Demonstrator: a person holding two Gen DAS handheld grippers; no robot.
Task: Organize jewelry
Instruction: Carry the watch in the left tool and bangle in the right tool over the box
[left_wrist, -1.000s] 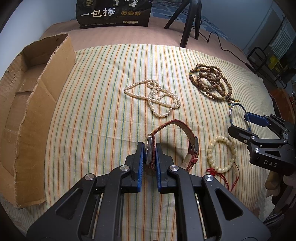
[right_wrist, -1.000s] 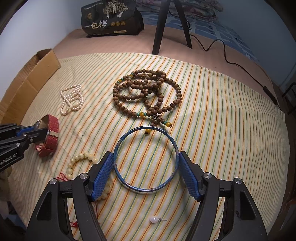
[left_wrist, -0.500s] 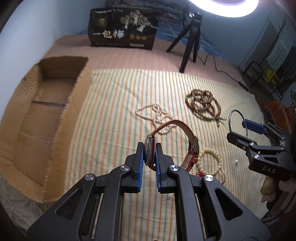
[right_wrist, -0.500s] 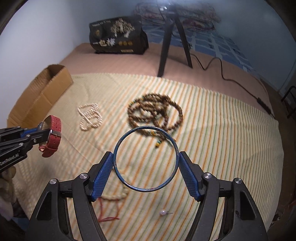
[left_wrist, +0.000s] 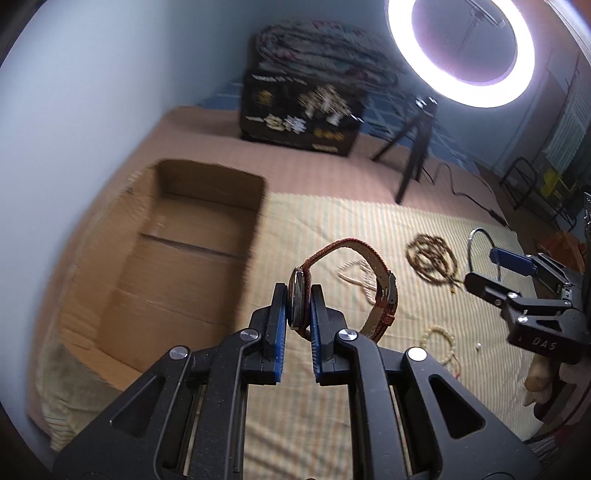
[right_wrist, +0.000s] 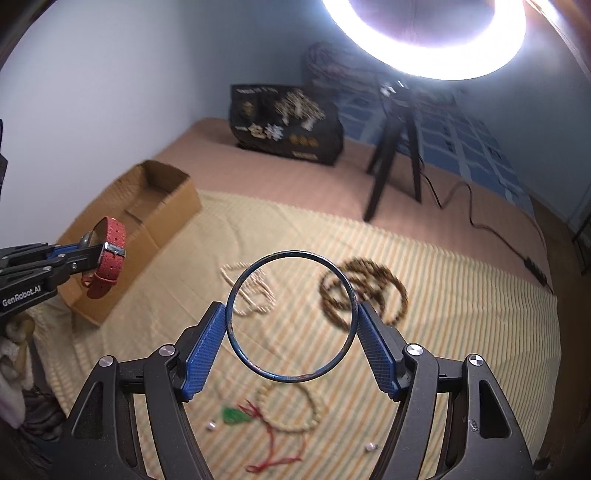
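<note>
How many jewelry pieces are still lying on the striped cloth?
3, plus tiny loose beads: pearl necklace center-left, brown bead string on its right, pale bead bracelet nearest; more may hide behind the grippers.

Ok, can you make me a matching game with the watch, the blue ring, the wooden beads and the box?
Things:
1. red watch
2. blue bangle
3. brown wooden beads
4. cardboard box

Where or how:
A. lying on the striped cloth
B. held in the left tool
C. open, with nothing seen inside
D. held in the right tool

Pairs: 1-B, 2-D, 3-A, 4-C
</note>
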